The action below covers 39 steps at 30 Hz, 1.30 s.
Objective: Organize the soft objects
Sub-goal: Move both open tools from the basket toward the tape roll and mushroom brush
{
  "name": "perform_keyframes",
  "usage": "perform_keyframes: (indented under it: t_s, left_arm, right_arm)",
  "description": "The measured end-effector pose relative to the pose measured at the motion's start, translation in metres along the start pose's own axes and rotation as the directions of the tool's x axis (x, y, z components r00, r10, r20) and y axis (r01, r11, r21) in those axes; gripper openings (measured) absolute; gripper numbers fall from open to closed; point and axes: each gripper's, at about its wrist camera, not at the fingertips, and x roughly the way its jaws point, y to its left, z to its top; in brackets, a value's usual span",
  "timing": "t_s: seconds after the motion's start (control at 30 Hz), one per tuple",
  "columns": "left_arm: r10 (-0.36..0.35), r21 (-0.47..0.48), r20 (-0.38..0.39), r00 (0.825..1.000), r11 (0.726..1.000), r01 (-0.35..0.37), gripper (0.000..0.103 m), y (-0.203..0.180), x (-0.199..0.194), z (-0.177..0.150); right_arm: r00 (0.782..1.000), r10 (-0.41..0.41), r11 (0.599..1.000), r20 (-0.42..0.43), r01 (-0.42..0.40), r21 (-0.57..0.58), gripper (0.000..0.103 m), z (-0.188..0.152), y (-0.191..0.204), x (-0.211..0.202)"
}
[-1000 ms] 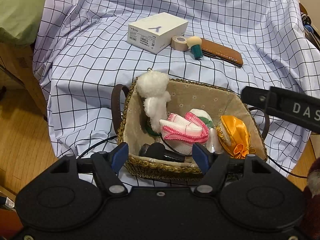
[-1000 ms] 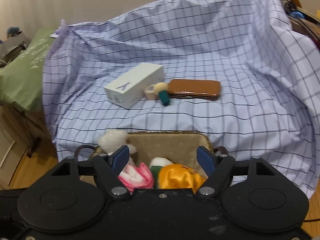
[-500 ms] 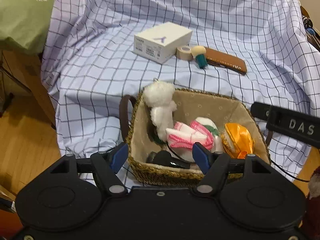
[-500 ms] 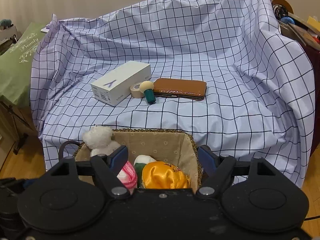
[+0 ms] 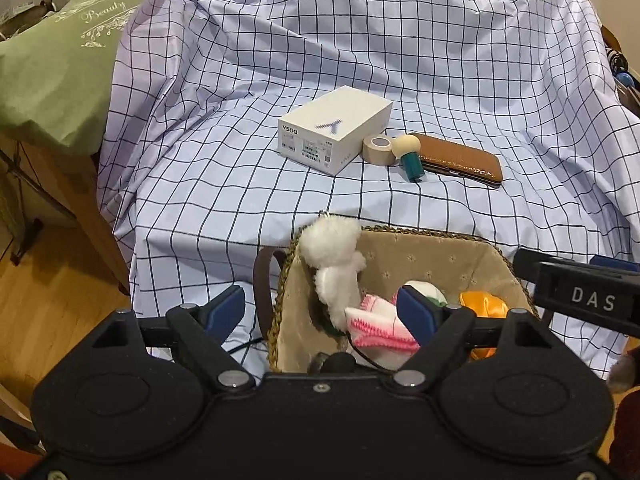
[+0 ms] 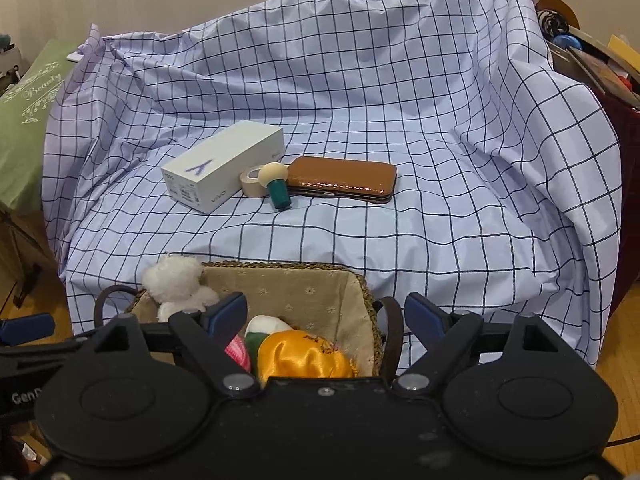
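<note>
A: Left wrist view: left gripper apart, jaws just been opening, nothing clamped. Woven basket lower centre, holding white plush, pink-white sock, orange satin pouch.

B: Right wrist view: right gripper apart too, just been opening, empty. Same basket directly below both tools, long axis across frame.

A: Nearer hand?

B: Plush toward left gripper, pouch toward right. Hard items well apart, mid-frame on checked sheet.

A woven straw basket with matt beige cloth lining holds a fluffy white plush toy and a glossy orange satin pouch; beyond, a shiny brown leather case lies on smooth checked cloth.
</note>
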Motion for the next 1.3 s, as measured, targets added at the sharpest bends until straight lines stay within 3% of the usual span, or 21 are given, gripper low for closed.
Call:
perform_keyframes:
  t_s: [0.5,0.97,1.3]
  left_arm:
    - [-0.032,0.046,-0.066,0.997,0.998,0.035,0.079,-0.010,0.040,0.031]
    - [-0.015,0.053,-0.062,0.998,0.998,0.019,0.079,-0.005,0.089,0.075]
    - [-0.013,-0.006,-0.093,0.996,1.000,0.013,0.079,0.013,0.118,0.089]
  right_arm:
    - [0.997,-0.014,1.000,-0.069,0.015,0.021,0.086,0.029,-0.007,0.047]
    - [0.999,0.015,0.999,-0.033,-0.017,-0.050,0.083,0.085,0.018,0.107]
    - [0.999,0.036,0.987,-0.024,-0.039,-0.155,0.068,0.110,0.050,0.155]
